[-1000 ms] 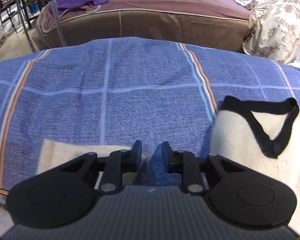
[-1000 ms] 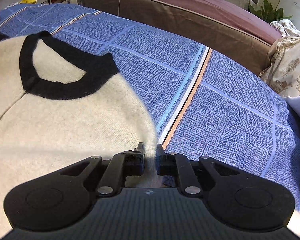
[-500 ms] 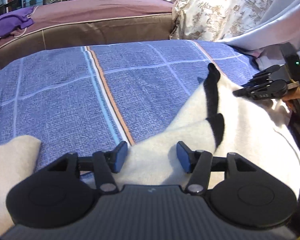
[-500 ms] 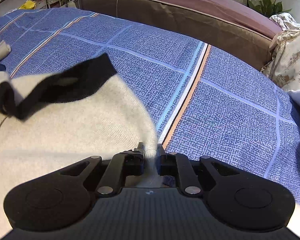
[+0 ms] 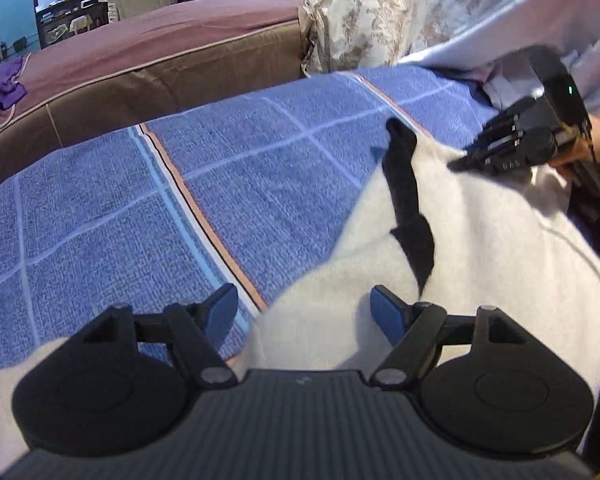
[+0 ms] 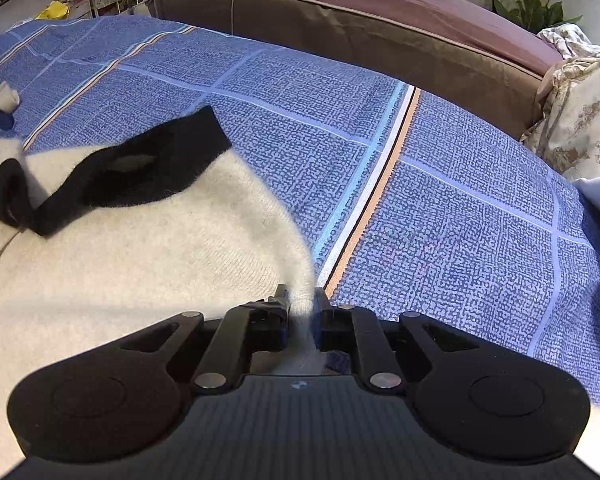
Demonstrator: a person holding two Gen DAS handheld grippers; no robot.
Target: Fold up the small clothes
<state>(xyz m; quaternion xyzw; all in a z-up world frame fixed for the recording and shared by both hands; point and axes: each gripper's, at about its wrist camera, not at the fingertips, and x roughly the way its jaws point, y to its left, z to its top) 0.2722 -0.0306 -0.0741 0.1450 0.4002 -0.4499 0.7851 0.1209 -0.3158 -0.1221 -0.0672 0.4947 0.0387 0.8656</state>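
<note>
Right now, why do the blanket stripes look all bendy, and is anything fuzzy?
Left wrist view: the fisheye lens curves the blue blanket's stripes, and the right tool is a bit motion-blurred. Right wrist view: the stripes bow too, and the cream sweater's edge near the fingers is blurry.

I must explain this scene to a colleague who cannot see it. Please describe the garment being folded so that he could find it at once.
Look at the bed covered by the blue checked blanket with an orange stripe. On it lies the cream sweater, and the right gripper is shut on its edge. Its black V-neck trim sets it apart from the floral bedding and the purple cloth nearby.
</note>
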